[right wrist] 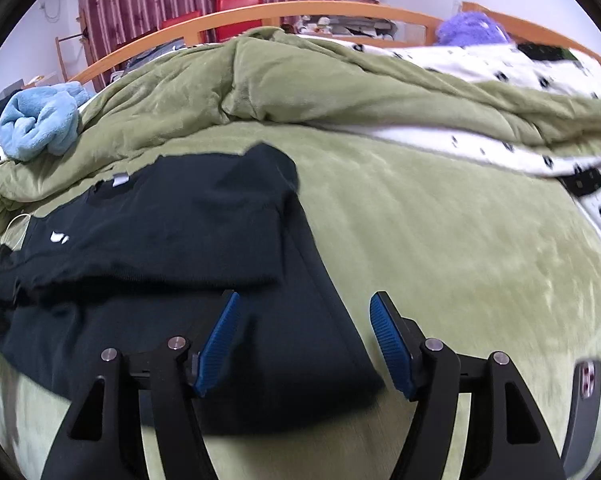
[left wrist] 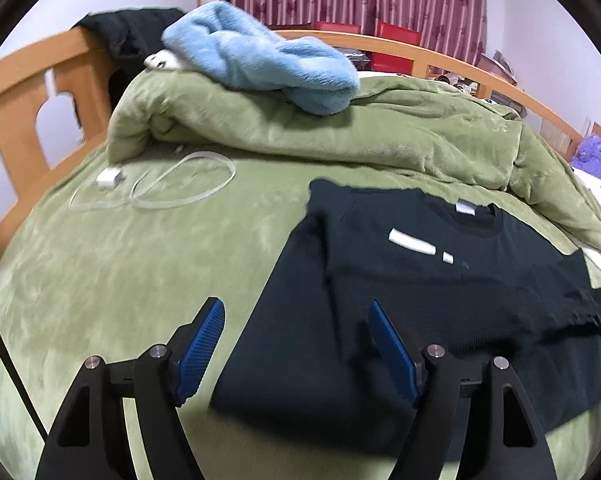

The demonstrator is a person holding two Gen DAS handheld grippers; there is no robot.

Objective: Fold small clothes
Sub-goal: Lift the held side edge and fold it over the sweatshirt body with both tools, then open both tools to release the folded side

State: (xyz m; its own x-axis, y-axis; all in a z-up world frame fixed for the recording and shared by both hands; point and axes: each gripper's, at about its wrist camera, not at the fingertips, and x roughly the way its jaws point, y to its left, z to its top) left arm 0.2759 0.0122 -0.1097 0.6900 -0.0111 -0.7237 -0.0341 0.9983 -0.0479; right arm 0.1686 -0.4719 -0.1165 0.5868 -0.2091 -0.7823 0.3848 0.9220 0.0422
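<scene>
Black shirt [left wrist: 440, 300] lies flat on the bed [left wrist: 100, 280], sleeves seemingly folded in; left hand-held gripper [left wrist: 296, 346] and right hand-held gripper [right wrist: 304, 344] hover with jaws spread, empty; pinch both hem corners together.

A dark, short-sleeved knit top with white chest marks [left wrist: 440, 280] lies flat on the green plush bed cover [left wrist: 120, 280]. The left gripper [left wrist: 296, 308] hovers over its near left edge, jaws spread, holding nothing. A white cable [left wrist: 188, 184] lies coiled beyond.
</scene>
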